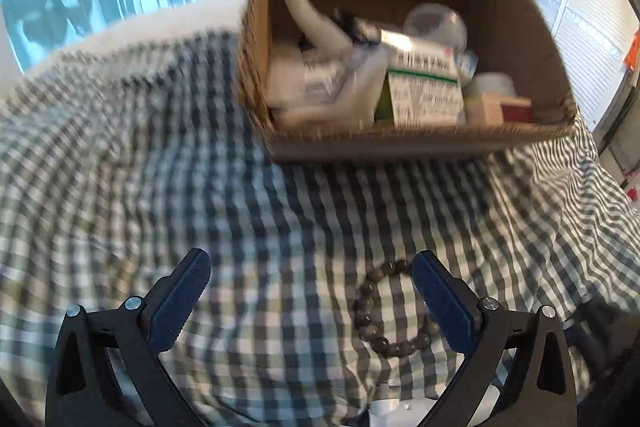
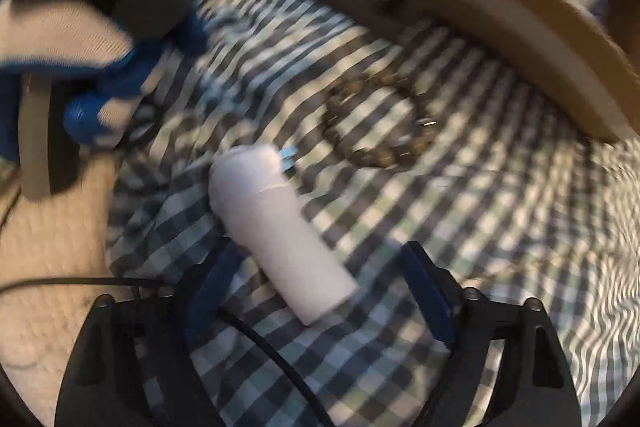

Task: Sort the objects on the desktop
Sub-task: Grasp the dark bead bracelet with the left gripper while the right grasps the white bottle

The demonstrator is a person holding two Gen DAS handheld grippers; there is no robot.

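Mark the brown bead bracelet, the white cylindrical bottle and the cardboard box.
Brown bead bracelet [image 1: 394, 307]: left wrist view, left arc of beads.
White cylindrical bottle [image 2: 280, 227]: right wrist view, mid-body.
Cardboard box [image 1: 400, 139]: left wrist view, front wall.

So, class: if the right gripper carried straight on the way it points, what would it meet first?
Probably the white bottle lying on the checked cloth; it sits between the open jaws of the right gripper, though depth is unclear.

My left gripper [image 1: 310, 277] points steeply down at the checked cloth [image 1: 280, 195], its blue-padded fingers [image 1: 180, 303] spread wide with nothing between them. My right gripper [image 2: 320, 267] also tilts down at that cloth, fingers [image 2: 428, 291] apart and clamping nothing. In the right wrist view, a white-and-blue gloved hand [image 2: 80, 47] is above the cloth's left part, blurred.
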